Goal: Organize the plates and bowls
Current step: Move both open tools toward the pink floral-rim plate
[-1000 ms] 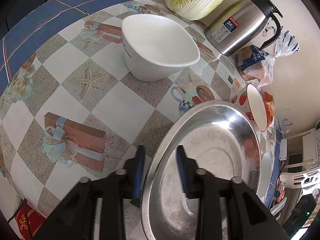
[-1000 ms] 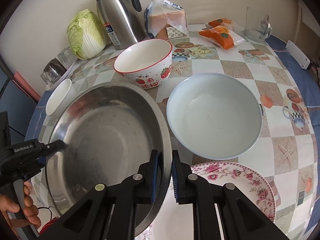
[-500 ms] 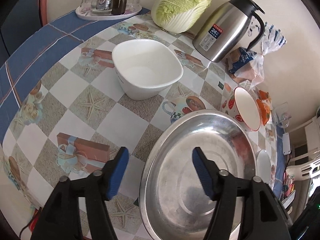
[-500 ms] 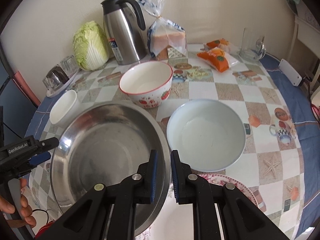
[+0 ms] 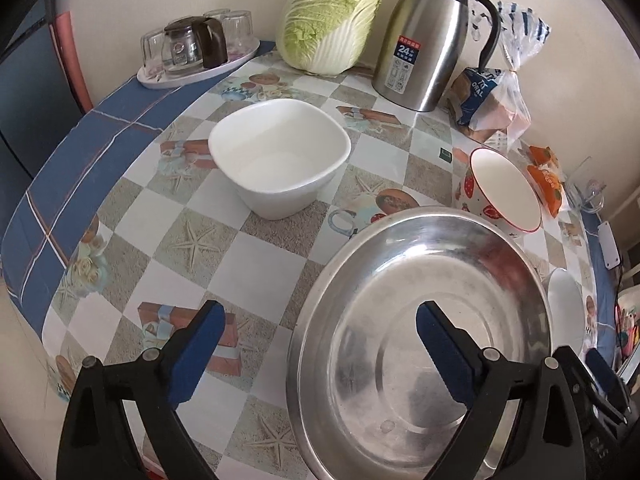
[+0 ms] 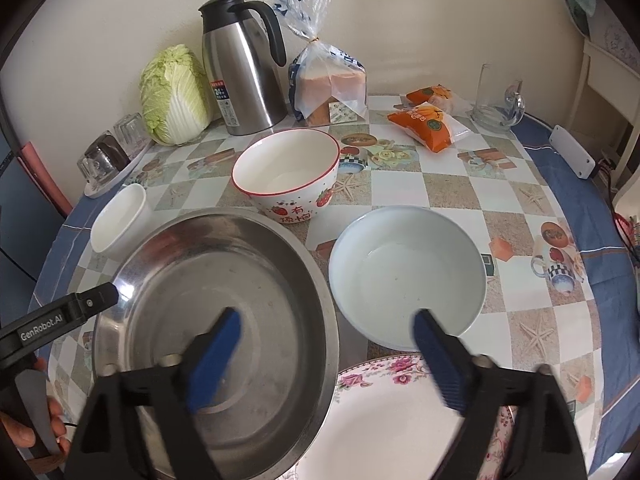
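Both your grippers are letting go of the steel basin.

Your left gripper (image 5: 316,344) and right gripper (image 6: 328,350) have jaws opening wide, each straddling the rim of the steel basin (image 6: 224,280) without pressing it. The basin sits on the table (image 6: 500,184), beside the pale bowl (image 6: 408,272), the strawberry bowl (image 6: 286,176), the square white bowl (image 5: 280,156) and the flowered plate (image 6: 384,420).

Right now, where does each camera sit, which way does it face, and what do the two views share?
Left wrist: on the left gripper, looking down at the steel basin and square white bowl; its opening jaws show.
Right wrist: on the right gripper, over the basin and pale blue bowl; its opening jaws show, plus a hand.
Shared: basin, strawberry bowl, kettle, cabbage.
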Action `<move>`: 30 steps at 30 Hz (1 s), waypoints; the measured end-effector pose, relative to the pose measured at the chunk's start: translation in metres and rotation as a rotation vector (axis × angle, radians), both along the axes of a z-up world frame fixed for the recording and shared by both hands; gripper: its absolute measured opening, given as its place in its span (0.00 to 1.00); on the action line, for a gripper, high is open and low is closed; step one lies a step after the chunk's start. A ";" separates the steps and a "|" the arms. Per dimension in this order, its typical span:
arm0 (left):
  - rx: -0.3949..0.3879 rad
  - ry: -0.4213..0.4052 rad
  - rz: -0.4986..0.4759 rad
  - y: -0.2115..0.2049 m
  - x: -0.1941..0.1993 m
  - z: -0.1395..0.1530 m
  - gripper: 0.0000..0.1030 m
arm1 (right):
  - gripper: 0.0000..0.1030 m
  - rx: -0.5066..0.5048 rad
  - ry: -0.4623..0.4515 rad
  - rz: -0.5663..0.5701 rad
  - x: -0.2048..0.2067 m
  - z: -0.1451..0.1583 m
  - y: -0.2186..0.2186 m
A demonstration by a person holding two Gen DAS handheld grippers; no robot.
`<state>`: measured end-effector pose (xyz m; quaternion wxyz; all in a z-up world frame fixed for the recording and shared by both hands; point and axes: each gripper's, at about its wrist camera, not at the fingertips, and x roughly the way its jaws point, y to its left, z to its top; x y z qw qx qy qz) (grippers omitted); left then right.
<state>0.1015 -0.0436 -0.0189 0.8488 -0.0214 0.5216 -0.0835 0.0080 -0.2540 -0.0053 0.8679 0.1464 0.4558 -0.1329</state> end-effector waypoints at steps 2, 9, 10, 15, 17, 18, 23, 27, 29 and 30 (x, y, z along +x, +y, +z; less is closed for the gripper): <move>0.008 -0.007 -0.008 -0.002 0.000 0.000 0.94 | 1.00 -0.020 -0.014 -0.002 -0.001 0.001 0.001; 0.018 -0.064 -0.024 -0.005 -0.003 0.008 0.94 | 1.00 -0.057 -0.036 -0.004 -0.002 0.005 0.001; 0.020 -0.079 -0.027 -0.006 -0.004 0.011 0.94 | 1.00 -0.062 -0.041 -0.005 -0.003 0.006 0.001; 0.014 -0.163 -0.038 -0.010 -0.013 0.028 0.94 | 1.00 -0.116 -0.092 -0.034 -0.009 0.016 0.001; 0.001 -0.176 -0.047 -0.013 -0.016 0.032 0.94 | 1.00 -0.141 -0.118 -0.044 -0.014 0.021 0.000; -0.011 -0.180 -0.052 -0.015 -0.018 0.034 0.94 | 1.00 -0.155 -0.133 -0.049 -0.018 0.024 0.000; -0.068 -0.208 -0.070 -0.026 -0.032 0.043 0.94 | 1.00 -0.184 -0.164 -0.064 -0.034 0.035 -0.007; -0.115 -0.250 -0.125 -0.043 -0.051 0.052 0.94 | 1.00 -0.170 -0.149 -0.086 -0.051 0.037 -0.018; -0.138 -0.262 -0.164 -0.052 -0.061 0.056 0.94 | 1.00 -0.166 -0.142 -0.105 -0.062 0.036 -0.023; -0.154 -0.263 -0.183 -0.057 -0.065 0.057 0.94 | 1.00 -0.166 -0.140 -0.116 -0.068 0.035 -0.027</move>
